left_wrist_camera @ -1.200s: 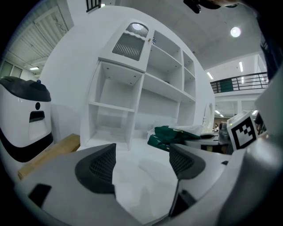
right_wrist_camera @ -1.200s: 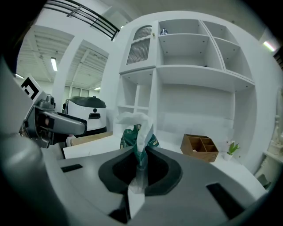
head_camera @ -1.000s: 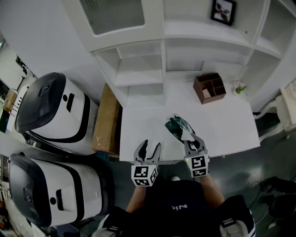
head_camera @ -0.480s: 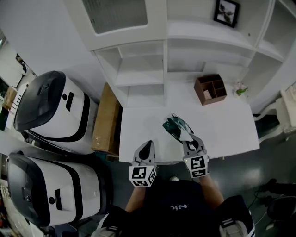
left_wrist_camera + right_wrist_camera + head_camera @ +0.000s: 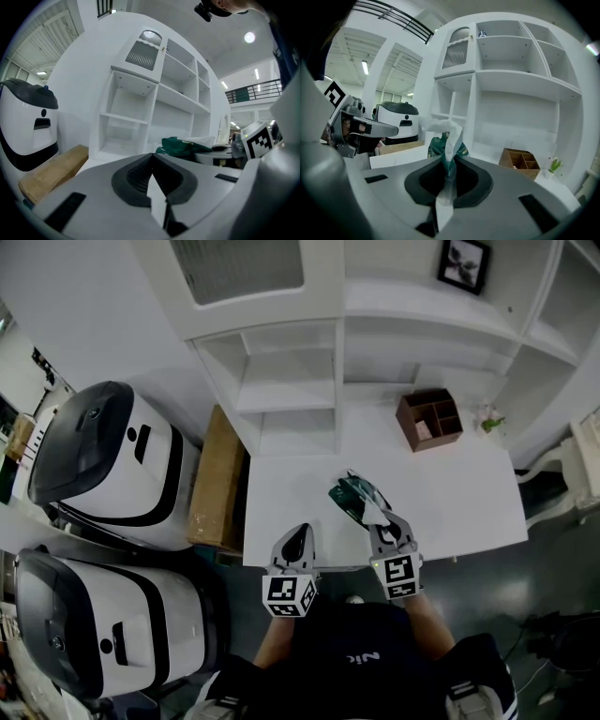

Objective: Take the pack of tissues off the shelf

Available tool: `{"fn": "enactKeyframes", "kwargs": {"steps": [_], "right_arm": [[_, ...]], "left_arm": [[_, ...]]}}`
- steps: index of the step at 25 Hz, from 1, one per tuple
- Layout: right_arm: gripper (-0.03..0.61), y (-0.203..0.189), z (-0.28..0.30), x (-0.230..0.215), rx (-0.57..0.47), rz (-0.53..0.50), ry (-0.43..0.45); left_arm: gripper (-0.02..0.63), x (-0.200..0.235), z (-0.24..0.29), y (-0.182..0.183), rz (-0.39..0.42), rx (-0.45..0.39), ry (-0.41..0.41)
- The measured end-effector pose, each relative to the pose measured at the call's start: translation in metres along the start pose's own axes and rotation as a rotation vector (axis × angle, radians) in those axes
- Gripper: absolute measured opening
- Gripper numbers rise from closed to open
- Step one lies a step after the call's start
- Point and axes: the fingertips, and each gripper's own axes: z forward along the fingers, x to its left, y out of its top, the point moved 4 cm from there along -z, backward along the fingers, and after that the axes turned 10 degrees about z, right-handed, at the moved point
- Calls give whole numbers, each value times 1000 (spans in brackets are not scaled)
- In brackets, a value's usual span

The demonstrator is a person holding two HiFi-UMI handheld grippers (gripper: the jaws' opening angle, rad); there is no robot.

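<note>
The green pack of tissues [image 5: 354, 500] is over the white table [image 5: 469, 493], in front of the shelf unit [image 5: 291, 381]. My right gripper [image 5: 386, 521] is shut on the pack's near end. In the right gripper view the green wrapper and a tuft of white tissue [image 5: 445, 136] stick up from between the closed jaws of the right gripper [image 5: 449, 164]. My left gripper [image 5: 298, 538] is at the table's front edge, left of the pack, shut with nothing in it. In the left gripper view the left gripper [image 5: 152, 157] has its jaws together and the pack [image 5: 183, 145] lies ahead to the right.
A brown wooden organiser box [image 5: 428, 418] and a small plant [image 5: 487, 423] stand at the back right of the table. A cardboard box [image 5: 217, 479] lies left of the table, beside two white and black machines [image 5: 103, 460]. The shelf compartments behind the table hold nothing.
The left gripper's jaws, open a second ago, have closed on nothing. The right gripper and the pack have hardly moved.
</note>
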Motion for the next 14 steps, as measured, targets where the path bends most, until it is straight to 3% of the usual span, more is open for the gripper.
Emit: {"fn": "enactKeyframes", "kwargs": {"steps": [5, 14], "right_arm": [[23, -1, 4, 4, 6, 3, 11], [21, -1, 11, 7, 9, 5, 7]], "left_arm": [[3, 6, 1, -1, -35, -5, 2], [3, 15, 5, -3, -17, 16, 17]]}}
